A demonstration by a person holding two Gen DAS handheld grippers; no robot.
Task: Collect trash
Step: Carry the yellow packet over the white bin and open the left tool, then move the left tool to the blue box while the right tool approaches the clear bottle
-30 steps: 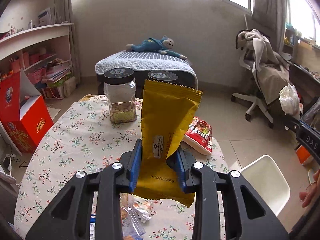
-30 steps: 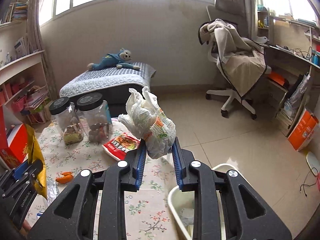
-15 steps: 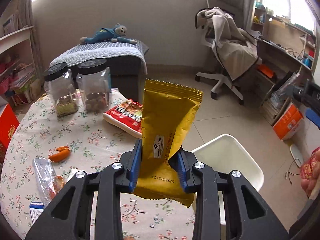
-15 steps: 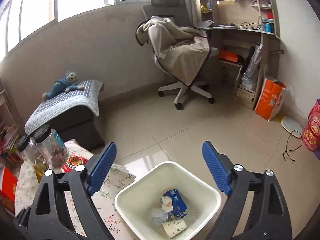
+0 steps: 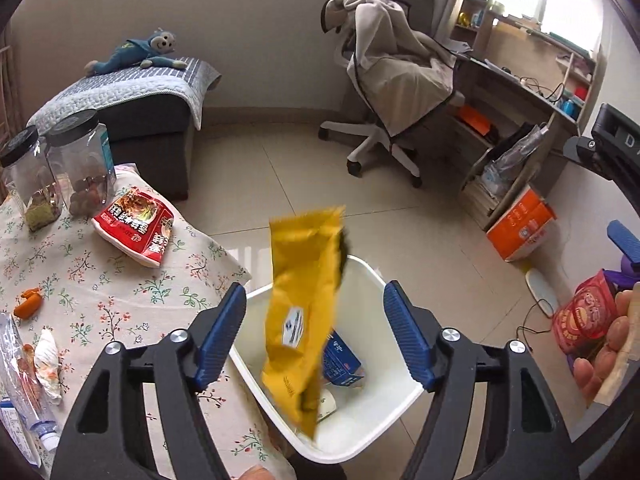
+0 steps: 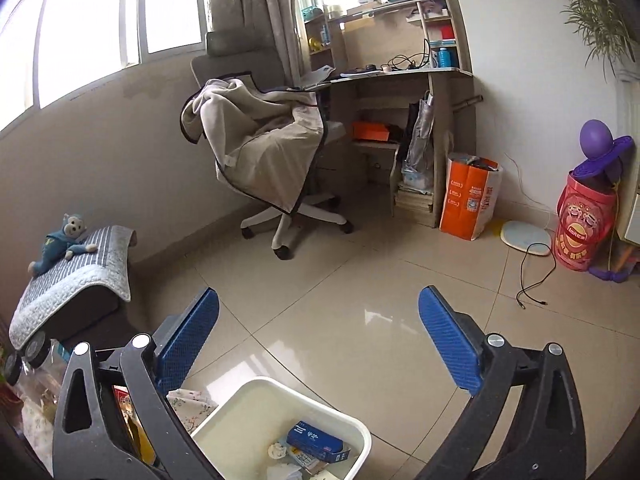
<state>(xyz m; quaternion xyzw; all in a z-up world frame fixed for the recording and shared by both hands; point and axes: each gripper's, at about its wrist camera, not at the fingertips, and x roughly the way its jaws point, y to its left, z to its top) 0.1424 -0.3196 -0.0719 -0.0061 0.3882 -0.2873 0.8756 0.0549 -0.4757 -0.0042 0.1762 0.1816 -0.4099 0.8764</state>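
My left gripper [image 5: 316, 336] is open above the white trash bin [image 5: 376, 280]. A yellow snack wrapper [image 5: 304, 312] hangs free between the jaws, blurred, its lower end inside the bin. A blue box [image 5: 340, 360] and crumpled paper lie in the bin. My right gripper [image 6: 320, 344] is open and empty above the floor beyond the same bin [image 6: 240, 404], where the blue box [image 6: 316, 442] shows too. On the flowered table [image 5: 120, 288] lie a red snack packet [image 5: 136, 224], a small orange piece [image 5: 28, 306], a crumpled white scrap [image 5: 46, 360] and a clear plastic bag [image 5: 16, 360].
Two black-lidded jars [image 5: 76, 160] stand at the table's far left. An office chair draped with a blanket [image 6: 264, 152] and a desk [image 6: 400, 76] stand across the tiled floor. An orange bag [image 6: 468, 196], a cable [image 6: 536, 272] and a red tub [image 6: 584, 224] sit near the wall.
My left gripper opened and let go of the yellow wrapper, which now drops into the bin. The right gripper stays open and has swung further over the floor.
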